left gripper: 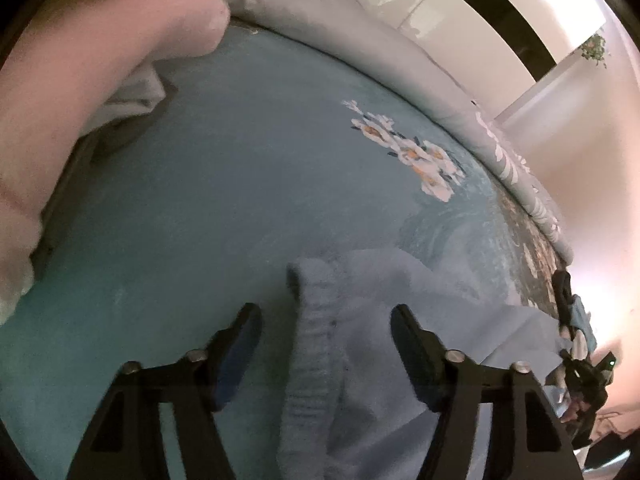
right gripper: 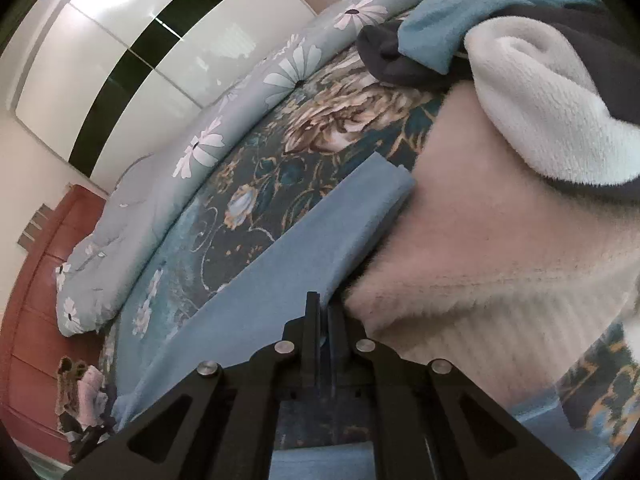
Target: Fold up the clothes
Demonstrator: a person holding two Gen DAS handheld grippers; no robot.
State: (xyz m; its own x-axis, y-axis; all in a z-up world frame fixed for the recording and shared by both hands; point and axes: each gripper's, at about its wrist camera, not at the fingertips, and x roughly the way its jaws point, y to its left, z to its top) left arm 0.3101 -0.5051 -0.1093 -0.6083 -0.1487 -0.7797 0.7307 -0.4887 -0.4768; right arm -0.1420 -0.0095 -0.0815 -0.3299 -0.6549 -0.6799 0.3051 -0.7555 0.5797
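In the left wrist view, a pink garment (left gripper: 80, 80) fills the 10 o'clock corner, lying on the bed (left gripper: 200, 200) with its blue sheet. A grey-blue quilt (left gripper: 360, 40) runs along the bed's far edge from 12 to 3 o'clock. One cluster of white flowers (left gripper: 408, 156) is printed on the sheet at about 2 o'clock. At 6 o'clock the left gripper (left gripper: 326, 320) has its jaws spread wide, holding nothing; the ribbed hem of the light blue garment (left gripper: 320, 360) lies between them, touching neither that can be seen. At 4 o'clock the other gripper shows small and dark at the bed's edge, too blurred to read.

The right wrist view shows what the left does not: a white wardrobe (right gripper: 120, 60) with a black stripe at 10 o'clock, a red-brown headboard (right gripper: 36, 300) at 8 o'clock, and the daisy-printed quilt (right gripper: 160, 184) beside it. The same light blue garment (right gripper: 300, 248) stretches as one long folded strip from 7 o'clock toward the centre. The right gripper (right gripper: 320, 308) at 6 o'clock has its jaws pressed together on that strip's near edge. To its right lies a cream fuzzy sweater (right gripper: 500, 240), touching the strip. At 1 o'clock sits a pile of three more pieces: teal (right gripper: 480, 12), dark grey (right gripper: 392, 64) and white fleece (right gripper: 540, 100).
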